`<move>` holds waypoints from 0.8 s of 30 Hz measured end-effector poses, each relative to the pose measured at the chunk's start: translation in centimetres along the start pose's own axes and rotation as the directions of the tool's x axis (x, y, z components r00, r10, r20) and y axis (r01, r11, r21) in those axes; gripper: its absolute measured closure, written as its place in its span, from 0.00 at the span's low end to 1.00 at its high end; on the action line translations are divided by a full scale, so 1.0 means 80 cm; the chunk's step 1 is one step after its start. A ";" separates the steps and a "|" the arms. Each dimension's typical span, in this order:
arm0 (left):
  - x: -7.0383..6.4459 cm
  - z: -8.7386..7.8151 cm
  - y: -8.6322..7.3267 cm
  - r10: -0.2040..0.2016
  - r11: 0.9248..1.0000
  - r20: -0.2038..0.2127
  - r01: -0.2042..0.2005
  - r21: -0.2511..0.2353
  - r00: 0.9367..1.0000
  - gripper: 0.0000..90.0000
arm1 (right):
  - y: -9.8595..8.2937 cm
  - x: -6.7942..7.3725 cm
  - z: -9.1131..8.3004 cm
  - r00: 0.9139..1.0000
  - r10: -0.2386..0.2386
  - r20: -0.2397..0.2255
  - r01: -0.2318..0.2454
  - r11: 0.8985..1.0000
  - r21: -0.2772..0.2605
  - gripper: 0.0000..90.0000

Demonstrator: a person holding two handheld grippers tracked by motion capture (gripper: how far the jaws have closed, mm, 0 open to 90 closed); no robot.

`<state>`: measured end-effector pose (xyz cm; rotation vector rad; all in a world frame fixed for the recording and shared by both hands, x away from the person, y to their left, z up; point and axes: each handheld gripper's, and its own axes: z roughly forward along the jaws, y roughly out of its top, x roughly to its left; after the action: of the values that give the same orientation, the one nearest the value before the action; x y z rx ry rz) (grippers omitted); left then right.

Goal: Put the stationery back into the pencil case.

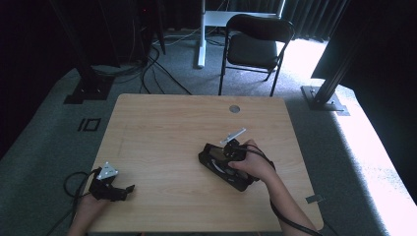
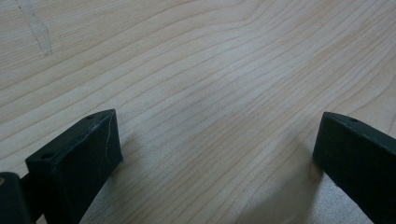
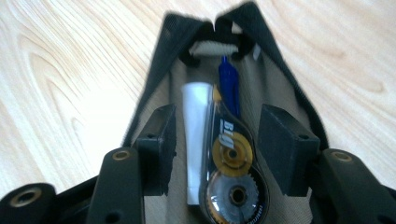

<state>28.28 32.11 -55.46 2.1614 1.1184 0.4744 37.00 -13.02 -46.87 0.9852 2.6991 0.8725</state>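
High view: right gripper [image 1: 227, 156] sits over an open black pencil case [image 1: 222, 167] right of centre on the desk [image 1: 162, 128]; left gripper [image 1: 118, 189] rests low at the near-left corner. Left gripper view: jaws wide apart over bare wood, nothing between. Right gripper view: jaws apart, straddling a correction tape [image 3: 233, 168], white tube [image 3: 195, 130] and blue pen [image 3: 229, 88] inside the case; the tape looks light, rigid, slick plastic, best pinched across its flat sides.

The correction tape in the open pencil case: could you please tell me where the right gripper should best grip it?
Probably across the correction tape's flat round body, coming straight down into the open pencil case. The right gripper's jaws already stand open on either side of it; the white tube lies close alongside, so keep that outside the jaws.
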 end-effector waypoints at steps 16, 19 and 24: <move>0.000 0.000 0.000 0.000 1.000 0.000 0.000 0.000 1.000 0.01 | -0.003 -0.010 -0.037 0.999 0.035 -0.019 -0.037 0.987 -0.159 0.44; 0.000 0.000 0.000 0.000 1.000 0.000 0.000 0.000 1.000 0.01 | -0.008 -0.015 -0.040 0.998 0.060 -0.004 -0.060 0.981 -0.183 0.44; 0.000 0.000 0.000 0.000 1.000 0.000 0.000 0.000 1.000 0.01 | -0.016 -0.019 -0.042 0.996 0.084 0.006 -0.081 0.974 -0.213 0.43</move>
<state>28.28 32.11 -55.46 2.1613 1.1183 0.4746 36.42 -16.32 -44.91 1.0571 2.5025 1.1366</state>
